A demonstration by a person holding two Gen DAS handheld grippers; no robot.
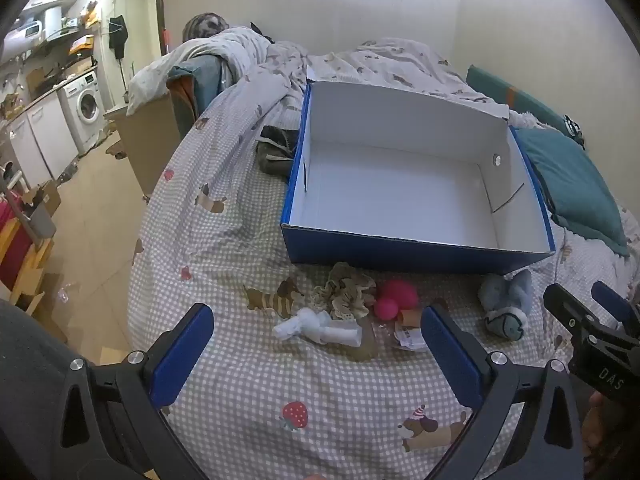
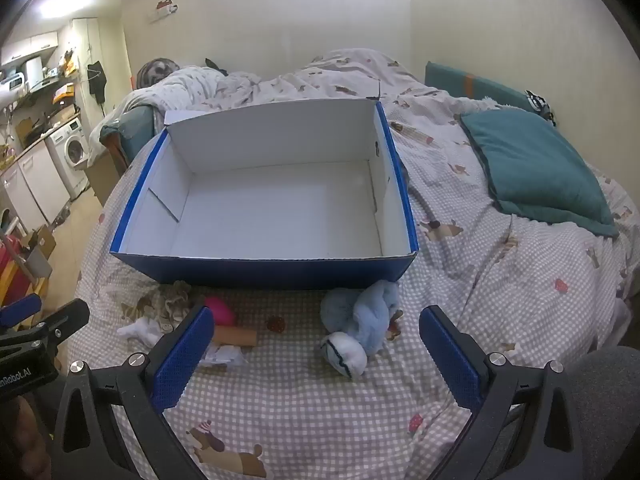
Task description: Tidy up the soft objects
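A blue box (image 1: 416, 254) with a white, empty inside stands open on the checked bedspread. In front of it lie a beige frilly scrunchie (image 1: 344, 290), a pink soft toy (image 1: 394, 298), a white rolled cloth (image 1: 320, 330), a cardboard tube (image 1: 410, 316) and a light blue plush (image 1: 508, 304). My left gripper (image 1: 316, 316) hovers open above the white cloth, holding nothing. My right gripper (image 2: 316, 316) is open and empty over the bedspread, with the blue plush (image 2: 360, 324) just ahead between its fingers' line. The pink toy (image 2: 220, 310) and tube (image 2: 236, 336) sit by its left finger.
A teal pillow (image 1: 572, 188) lies right of the box and a dark garment (image 1: 276, 152) behind its left corner. Bunched duvet (image 2: 280, 80) fills the far bed. The bed's edge drops to the floor on the left, with a washing machine (image 1: 86, 108) beyond.
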